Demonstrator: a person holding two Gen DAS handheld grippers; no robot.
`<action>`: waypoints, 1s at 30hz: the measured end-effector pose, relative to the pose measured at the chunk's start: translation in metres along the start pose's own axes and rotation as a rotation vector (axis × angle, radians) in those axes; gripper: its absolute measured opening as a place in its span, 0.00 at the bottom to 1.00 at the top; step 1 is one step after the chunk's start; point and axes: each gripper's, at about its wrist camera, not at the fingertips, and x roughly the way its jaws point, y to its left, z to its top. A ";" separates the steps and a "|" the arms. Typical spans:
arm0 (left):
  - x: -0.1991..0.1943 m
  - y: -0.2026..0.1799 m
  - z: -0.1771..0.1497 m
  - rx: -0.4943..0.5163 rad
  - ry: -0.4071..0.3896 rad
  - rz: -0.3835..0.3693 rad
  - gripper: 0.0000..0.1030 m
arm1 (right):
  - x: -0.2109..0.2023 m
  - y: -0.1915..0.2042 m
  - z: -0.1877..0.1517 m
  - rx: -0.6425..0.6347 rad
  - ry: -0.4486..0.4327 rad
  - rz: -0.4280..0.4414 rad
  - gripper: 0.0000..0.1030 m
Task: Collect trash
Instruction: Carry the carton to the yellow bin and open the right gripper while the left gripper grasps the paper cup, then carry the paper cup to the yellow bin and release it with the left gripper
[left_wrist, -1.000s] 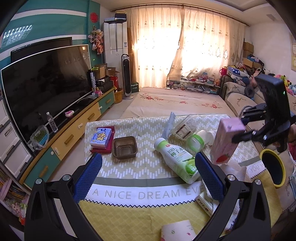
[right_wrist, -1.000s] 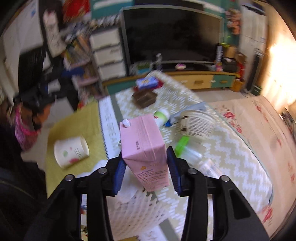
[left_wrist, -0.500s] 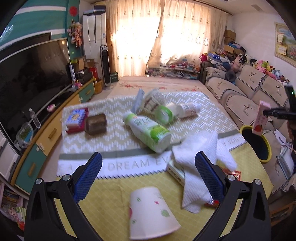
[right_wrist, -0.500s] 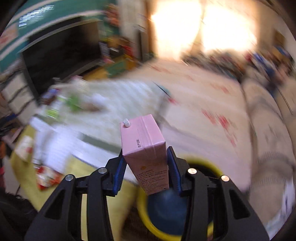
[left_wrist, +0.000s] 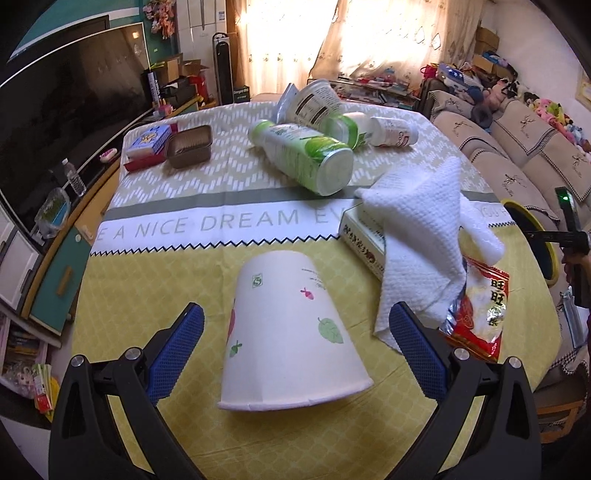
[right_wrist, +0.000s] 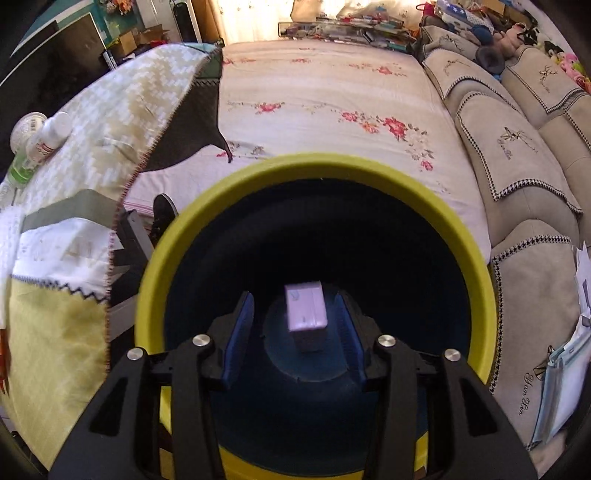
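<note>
The right gripper (right_wrist: 295, 332) is seen over the yellow-rimmed bin (right_wrist: 317, 166), jaws opening, the pink carton (right_wrist: 306, 312) loose between them inside the bin. The left gripper (left_wrist: 295, 347) is spread wide around a tipped paper cup (left_wrist: 291, 332) on the table (left_wrist: 147, 295), untouched.

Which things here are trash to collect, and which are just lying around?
Trash job:
- white paper cup on its side
- pink carton dropping into the yellow-rimmed bin
- green plastic bottle
- red snack wrapper

Just lying about:
- black television
- beige sofa
</note>
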 end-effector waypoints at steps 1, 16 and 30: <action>0.002 0.001 0.000 -0.005 0.009 0.005 0.96 | -0.003 0.001 -0.002 -0.002 -0.007 0.002 0.45; 0.010 0.010 -0.025 -0.056 0.076 -0.034 0.75 | -0.033 0.038 0.004 -0.061 -0.063 0.056 0.47; -0.053 -0.049 0.014 0.196 -0.100 -0.064 0.67 | -0.064 0.021 -0.007 -0.012 -0.155 0.079 0.47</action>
